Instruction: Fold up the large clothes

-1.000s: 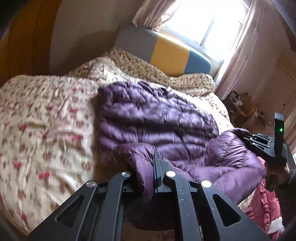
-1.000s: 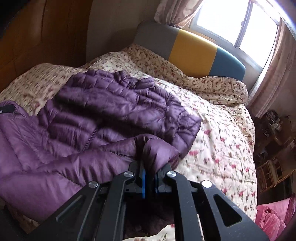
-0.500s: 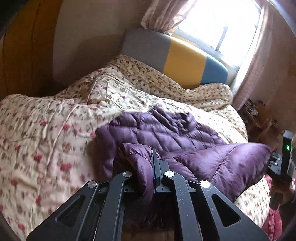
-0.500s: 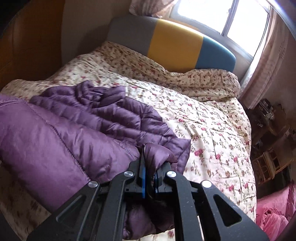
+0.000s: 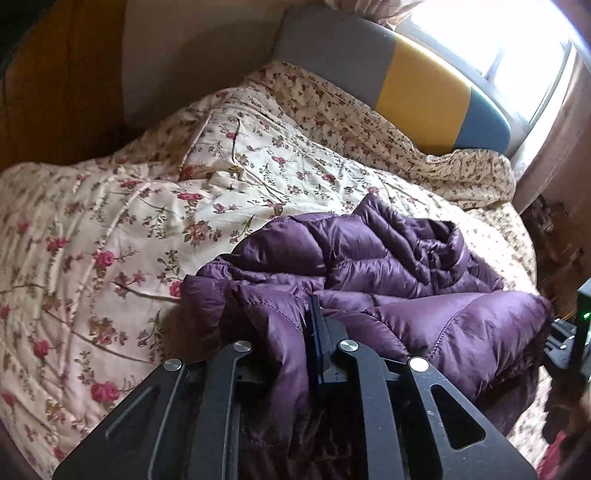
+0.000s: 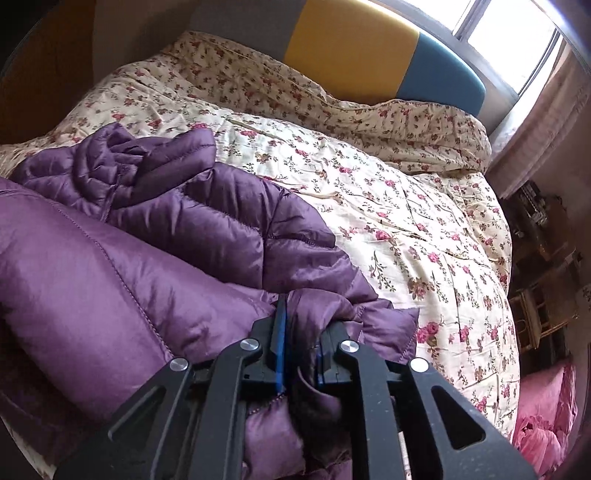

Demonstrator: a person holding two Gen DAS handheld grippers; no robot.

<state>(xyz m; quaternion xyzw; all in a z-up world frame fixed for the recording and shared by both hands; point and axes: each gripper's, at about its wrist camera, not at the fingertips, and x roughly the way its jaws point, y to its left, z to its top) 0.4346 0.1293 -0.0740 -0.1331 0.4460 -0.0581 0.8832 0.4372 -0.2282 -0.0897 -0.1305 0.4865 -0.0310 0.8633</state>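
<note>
Both the left claw and right claw pinch the hem of the puffy purple quilted jacket, bunched on the floral-quilted bed. Its slick fabric could slip free, spoiling the fold.

Home bedroom: floral quilt, padded headboard, window.

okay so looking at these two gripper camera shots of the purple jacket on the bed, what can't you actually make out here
- Left wrist view: the left gripper has its left finger buried in the purple jacket fabric.
- Left wrist view: the right gripper is cut off by the frame edge.
- Right wrist view: the jacket's near hem hides under the right gripper body.
- Both views: the jacket's sleeves and zipper are lost in folds.
- Right wrist view: the shelf clutter beside the floral quilt is too dark.
</note>
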